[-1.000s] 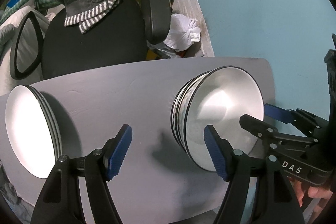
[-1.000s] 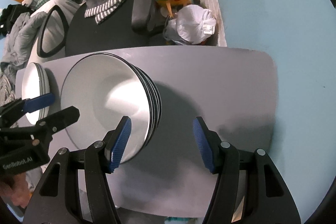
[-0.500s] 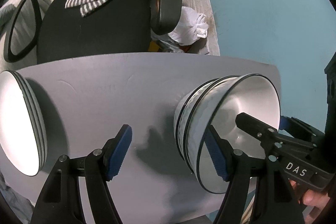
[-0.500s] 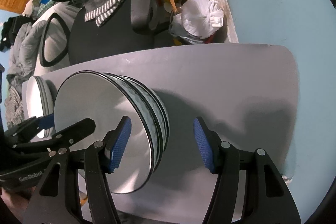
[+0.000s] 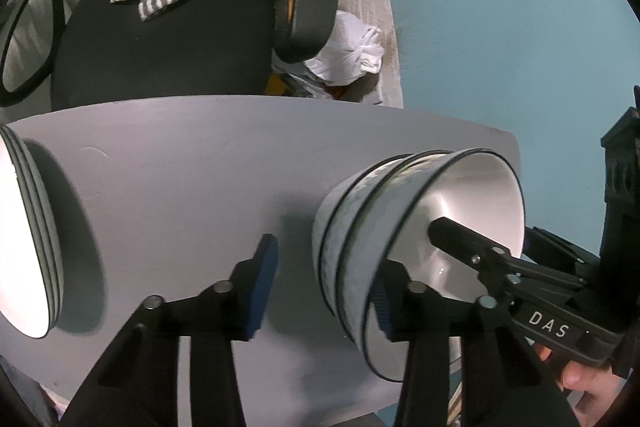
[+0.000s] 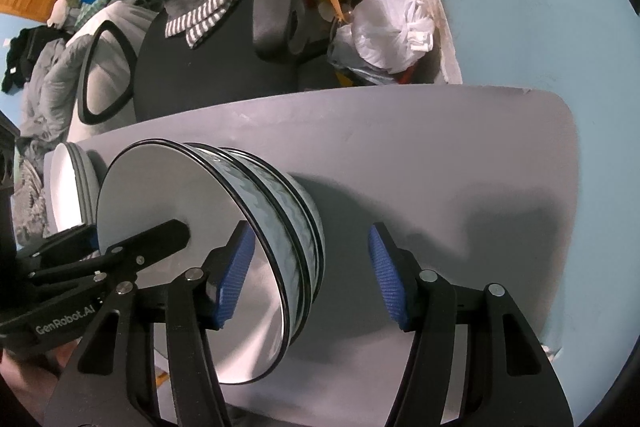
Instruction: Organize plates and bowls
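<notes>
Stack of bowls sits on the grey tabletop, plates off at its edge. Left gripper has just been closing astride the near rim, not pinching yet; right gripper likewise on the opposite rim. Ceramic probably (heavy, slick, chippable), so grip the rim wall squarely.

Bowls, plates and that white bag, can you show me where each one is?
stack of bowls (image 6: 280,203): right wrist view, on the patterned outer wall.
stack of plates (image 5: 24,247): left wrist view, on the white face of the top plate.
white bag (image 6: 384,31): right wrist view, on its bulging middle.
</notes>
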### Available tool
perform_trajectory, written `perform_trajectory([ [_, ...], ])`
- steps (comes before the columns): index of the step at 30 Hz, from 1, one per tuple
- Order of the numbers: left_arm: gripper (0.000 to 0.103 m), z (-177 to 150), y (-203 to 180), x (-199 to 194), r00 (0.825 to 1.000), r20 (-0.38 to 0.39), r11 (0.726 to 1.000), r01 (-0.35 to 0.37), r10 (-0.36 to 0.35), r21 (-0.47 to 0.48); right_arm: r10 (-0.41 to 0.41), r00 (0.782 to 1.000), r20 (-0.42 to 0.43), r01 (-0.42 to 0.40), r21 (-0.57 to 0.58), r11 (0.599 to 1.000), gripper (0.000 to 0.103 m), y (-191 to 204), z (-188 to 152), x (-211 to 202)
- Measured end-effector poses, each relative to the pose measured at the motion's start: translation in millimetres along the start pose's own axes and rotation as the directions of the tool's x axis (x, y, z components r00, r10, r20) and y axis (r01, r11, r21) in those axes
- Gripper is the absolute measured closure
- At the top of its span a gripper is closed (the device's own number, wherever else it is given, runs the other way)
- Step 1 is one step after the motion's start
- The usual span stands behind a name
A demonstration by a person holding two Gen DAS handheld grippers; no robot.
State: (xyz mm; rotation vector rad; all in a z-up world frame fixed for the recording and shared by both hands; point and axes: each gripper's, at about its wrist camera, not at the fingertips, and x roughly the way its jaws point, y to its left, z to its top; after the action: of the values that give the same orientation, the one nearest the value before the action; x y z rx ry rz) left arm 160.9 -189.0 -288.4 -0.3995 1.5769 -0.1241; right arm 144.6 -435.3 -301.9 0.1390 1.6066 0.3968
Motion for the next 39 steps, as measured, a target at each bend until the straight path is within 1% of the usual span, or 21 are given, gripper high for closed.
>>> perform_trajectory([
  [2, 0.07, 0, -1, 1, 1.0, -0.011, 1.0, 0.017, -0.017, -0.007, 0.009, 1.0, -0.01, -0.009, -0.001, 1.0, 0.055, 1, 1, 0],
  [3, 0.075, 0, -1, 2, 1.0, -0.016, 1.0, 0.024, -0.024, -0.012, 0.013, 1.0, -0.016, -0.013, -0.002, 1.0, 0.058, 1, 1, 0],
  [4, 0.077, 0, -2, 2, 0.999, -0.028, 0.999, 0.032, -0.032, -0.021, 0.022, 0.999, -0.024, -0.022, -0.003, 1.0, 0.063, 2, 2, 0],
  [6, 0.078, 0, -3, 3, 0.999, -0.033, 1.0, 0.02, -0.021, -0.021, 0.036, 0.999, -0.033, -0.036, -0.004, 0.999, 0.069, 3, 3, 1],
  [7, 0.078, -1, -4, 3, 0.999, -0.033, 1.0, 0.016, -0.016, -0.017, 0.033, 0.999, -0.036, -0.033, -0.005, 0.999, 0.07, 4, 4, 1],
  [14, 0.081, -3, -10, 3, 0.999, -0.035, 0.999, -0.032, 0.033, 0.021, -0.015, 0.998, -0.055, 0.012, -0.048, 0.999, 0.071, 12, 5, 1],
  [18, 0.081, -4, -10, 3, 0.998, -0.034, 0.999, -0.043, 0.044, 0.022, -0.021, 0.997, -0.067, 0.018, -0.048, 0.999, 0.072, 12, 7, 1],
  [23, 0.081, -6, -13, 2, 0.997, -0.021, 0.997, -0.076, 0.076, 0.03, -0.034, 0.998, -0.053, 0.032, -0.05, 0.998, 0.071, 14, 4, 0],
  [26, 0.081, -7, -14, 2, 0.997, -0.014, 0.997, -0.079, 0.079, 0.022, -0.033, 0.999, -0.041, 0.031, -0.045, 0.998, 0.072, 14, 2, -1],
  [31, 0.082, -7, -11, 0, 0.998, -0.012, 0.998, -0.063, 0.063, -0.001, -0.036, 0.999, -0.034, 0.035, -0.02, 0.999, 0.083, 7, 2, -3],
  [34, 0.082, -7, -12, 0, 0.997, -0.01, 0.997, -0.074, 0.074, 0.005, -0.046, 0.998, -0.03, 0.045, -0.019, 0.999, 0.085, 8, 1, -4],
  [37, 0.082, -9, -14, -1, 0.995, -0.01, 0.995, -0.098, 0.099, 0.012, -0.046, 0.998, -0.031, 0.046, -0.001, 0.999, 0.087, 9, 1, -4],
  [39, 0.082, -9, -13, -1, 0.995, -0.012, 0.995, -0.103, 0.103, 0.014, -0.045, 0.998, -0.032, 0.045, 0.004, 0.999, 0.087, 11, 1, -4],
])
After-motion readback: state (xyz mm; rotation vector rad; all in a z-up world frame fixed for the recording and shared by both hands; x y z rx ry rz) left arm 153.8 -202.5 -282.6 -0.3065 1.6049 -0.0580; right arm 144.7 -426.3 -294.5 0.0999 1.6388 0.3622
